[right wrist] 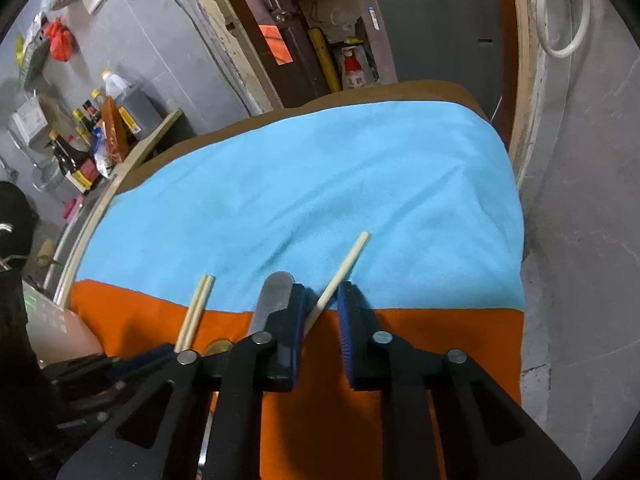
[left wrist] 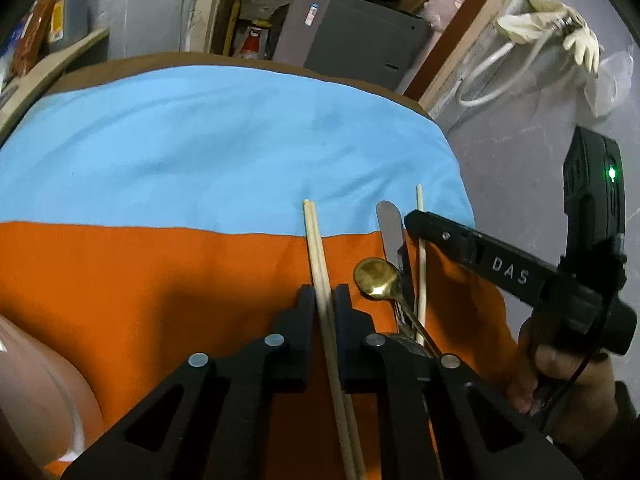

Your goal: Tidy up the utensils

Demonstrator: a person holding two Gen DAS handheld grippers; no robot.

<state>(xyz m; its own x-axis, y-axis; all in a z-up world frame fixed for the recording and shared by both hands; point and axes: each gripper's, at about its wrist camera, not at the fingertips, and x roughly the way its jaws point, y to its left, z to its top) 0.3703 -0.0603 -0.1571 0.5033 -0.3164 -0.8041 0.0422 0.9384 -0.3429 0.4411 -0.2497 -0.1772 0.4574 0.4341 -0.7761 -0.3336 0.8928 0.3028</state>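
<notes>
The left gripper (left wrist: 324,300), at the bottom centre of its own view, has its fingers (left wrist: 306,312) closed narrow on a pair of chopsticks (left wrist: 318,256). The sticks run up between the fingers and end at mid-frame, just over the line where the orange cloth (left wrist: 160,280) meets the blue cloth (left wrist: 220,140).

Right of them in that view lie a gold spoon (left wrist: 376,276), bowl up, a flat steel knife (left wrist: 390,228) and a single chopstick (left wrist: 421,256), close together. Their lower ends go behind the gripper's body, into something metal that is mostly hidden.

The right gripper (left wrist: 416,222) enters from the right edge of the left view, held in a hand (left wrist: 560,376), with its tip at the knife and the single stick.

In the right view, the right gripper (right wrist: 322,312) stands part open. The single chopstick (right wrist: 344,272) crosses the gap aslant, touching or nearly touching both blue pads (right wrist: 348,320); whether it is gripped I cannot tell. The knife (right wrist: 274,300) lies against the outside of the left finger. The pair (right wrist: 196,312) shows at lower left.

Both cloths cover the counter (right wrist: 168,152).
</notes>
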